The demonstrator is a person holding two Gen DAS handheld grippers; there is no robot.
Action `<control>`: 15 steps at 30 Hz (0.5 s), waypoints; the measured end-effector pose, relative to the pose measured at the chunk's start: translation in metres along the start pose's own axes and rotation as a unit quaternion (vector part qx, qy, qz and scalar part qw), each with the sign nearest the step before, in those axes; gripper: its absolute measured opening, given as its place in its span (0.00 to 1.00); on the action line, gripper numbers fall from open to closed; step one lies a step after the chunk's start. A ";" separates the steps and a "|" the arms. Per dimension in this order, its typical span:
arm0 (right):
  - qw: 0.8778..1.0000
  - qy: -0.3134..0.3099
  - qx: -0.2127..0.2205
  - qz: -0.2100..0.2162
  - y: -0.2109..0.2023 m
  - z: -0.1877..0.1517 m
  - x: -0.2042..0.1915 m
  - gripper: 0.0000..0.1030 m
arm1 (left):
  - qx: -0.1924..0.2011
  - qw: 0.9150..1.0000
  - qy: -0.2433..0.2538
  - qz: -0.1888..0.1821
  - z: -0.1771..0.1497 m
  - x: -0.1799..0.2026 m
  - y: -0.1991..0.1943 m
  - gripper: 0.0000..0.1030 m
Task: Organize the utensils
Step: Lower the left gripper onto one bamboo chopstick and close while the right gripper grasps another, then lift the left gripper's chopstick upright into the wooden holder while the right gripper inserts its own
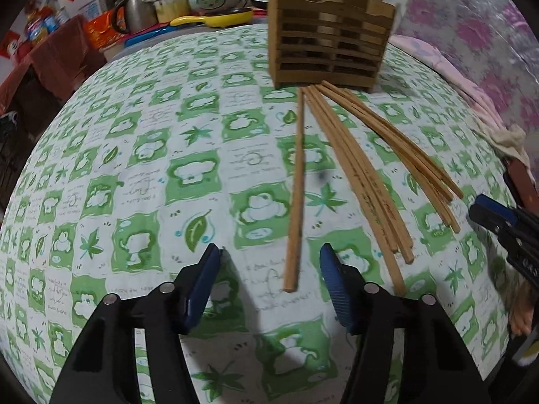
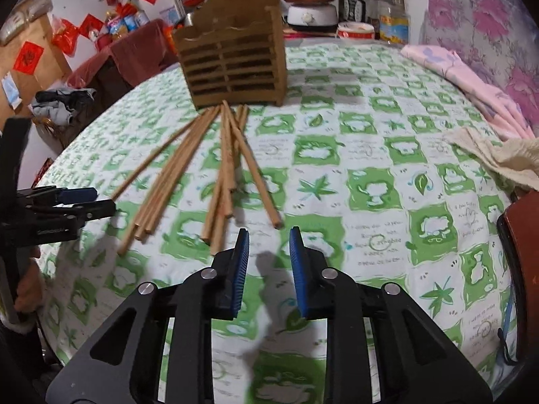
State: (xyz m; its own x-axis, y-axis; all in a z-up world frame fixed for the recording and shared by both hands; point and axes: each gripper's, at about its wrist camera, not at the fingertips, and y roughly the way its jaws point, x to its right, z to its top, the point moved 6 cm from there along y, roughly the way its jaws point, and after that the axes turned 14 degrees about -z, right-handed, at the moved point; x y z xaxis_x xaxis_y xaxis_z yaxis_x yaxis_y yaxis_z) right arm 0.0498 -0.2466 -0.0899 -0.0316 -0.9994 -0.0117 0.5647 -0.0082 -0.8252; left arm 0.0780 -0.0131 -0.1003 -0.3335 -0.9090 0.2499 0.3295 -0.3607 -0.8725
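Observation:
Several wooden chopsticks [image 1: 363, 175] lie fanned on the green-and-white tablecloth [image 1: 151, 155], thin ends near a slatted wooden utensil holder [image 1: 326, 33] standing upright at the far side. One chopstick [image 1: 296, 195] lies apart, left of the bundle. My left gripper [image 1: 269, 252] is open and empty, low over the cloth, its gap near that chopstick's near end. In the right wrist view the chopsticks [image 2: 219, 181] and holder [image 2: 232, 64] lie ahead to the left. My right gripper [image 2: 269, 235] is open and empty, just short of the nearest chopstick tips.
A pink cloth [image 2: 471, 77] and a beige rag [image 2: 505, 158] lie at the table's right edge. Cookers, a pot and a yellow pan [image 1: 215, 18] crowd the area behind the table. Each gripper shows at the edge of the other's view.

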 end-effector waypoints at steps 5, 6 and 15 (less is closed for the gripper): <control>0.999 -0.028 -0.018 -0.017 0.017 0.007 -0.007 0.24 | -0.002 1.000 0.020 0.013 -0.002 0.008 0.003 0.58; 0.999 -0.033 -0.017 -0.022 0.019 0.009 -0.008 0.24 | -0.003 1.000 0.023 0.012 -0.003 0.010 0.003 0.55; 1.000 -0.022 0.015 -0.017 0.002 0.010 -0.006 0.07 | 0.015 0.999 0.009 -0.043 -0.001 0.014 -0.012 0.05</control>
State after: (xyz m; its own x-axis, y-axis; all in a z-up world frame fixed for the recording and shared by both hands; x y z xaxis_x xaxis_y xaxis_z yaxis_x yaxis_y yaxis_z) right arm 0.0598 -0.2411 -0.0859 -0.0154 -0.9991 0.0406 0.5887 -0.0419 -0.8072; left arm 0.0681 -0.0207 -0.0866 -0.3780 -0.8707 0.3147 0.3248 -0.4430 -0.8356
